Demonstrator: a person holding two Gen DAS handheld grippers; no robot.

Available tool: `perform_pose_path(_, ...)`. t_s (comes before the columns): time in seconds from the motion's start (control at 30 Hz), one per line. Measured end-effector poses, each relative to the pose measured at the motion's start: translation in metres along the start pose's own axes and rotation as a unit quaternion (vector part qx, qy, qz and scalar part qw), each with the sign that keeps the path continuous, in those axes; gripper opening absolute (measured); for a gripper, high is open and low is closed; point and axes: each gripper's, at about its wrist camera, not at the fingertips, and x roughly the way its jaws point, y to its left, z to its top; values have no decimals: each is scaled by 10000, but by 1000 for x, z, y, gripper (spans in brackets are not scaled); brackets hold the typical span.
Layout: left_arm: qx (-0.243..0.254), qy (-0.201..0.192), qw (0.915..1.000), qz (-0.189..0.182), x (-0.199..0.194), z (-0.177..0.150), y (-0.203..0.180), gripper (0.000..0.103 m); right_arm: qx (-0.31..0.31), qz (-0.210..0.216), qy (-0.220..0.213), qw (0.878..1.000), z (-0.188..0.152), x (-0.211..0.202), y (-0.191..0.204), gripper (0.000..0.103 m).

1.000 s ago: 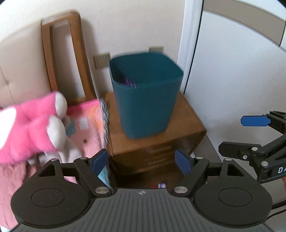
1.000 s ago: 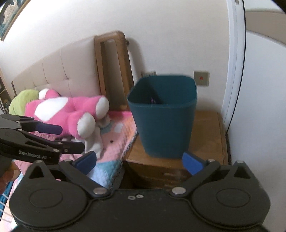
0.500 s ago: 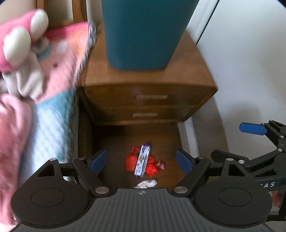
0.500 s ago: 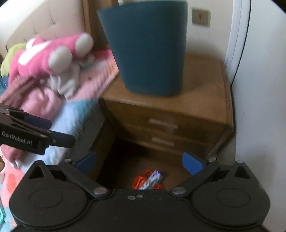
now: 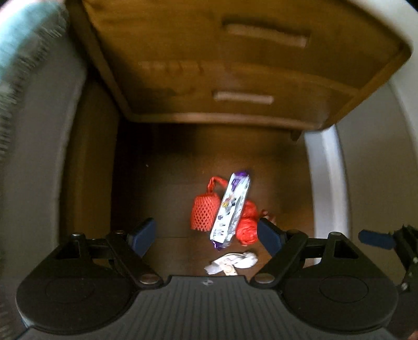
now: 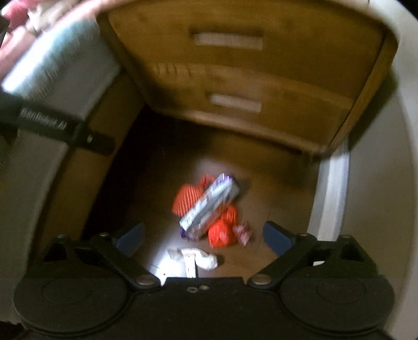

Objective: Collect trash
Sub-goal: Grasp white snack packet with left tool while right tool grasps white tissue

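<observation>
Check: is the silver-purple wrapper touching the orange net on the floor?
Touching. In the left wrist view the silver-purple wrapper lies across the orange net, overlapping its edge with no floor showing between.

Left gripper [image 5: 206,234] agape, right gripper [image 6: 203,239] closing

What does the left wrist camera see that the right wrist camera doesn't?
Only the left wrist view shows the right claw's blue fingertip poking in at its right edge. Only the right wrist view shows pink bedding in the top corner, the left claw's black arm at its left, and a small pink wrapper clearly. Both show the wooden nightstand, the purple-and-silver packet lying over orange net bags, and crumpled white paper on the floor.
</observation>
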Motion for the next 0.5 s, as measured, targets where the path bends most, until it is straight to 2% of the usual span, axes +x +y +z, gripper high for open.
perform_pose_path(0.23, 601, 224, 9978, -142, 106, -14, -26, 84, 185, 123, 468, 9987, -58, 111, -11, 84)
perform_pose_path(0.5, 879, 330, 9952, -274, 197, 2, -42, 84, -58, 248, 841, 9961, -99, 205, -21, 76)
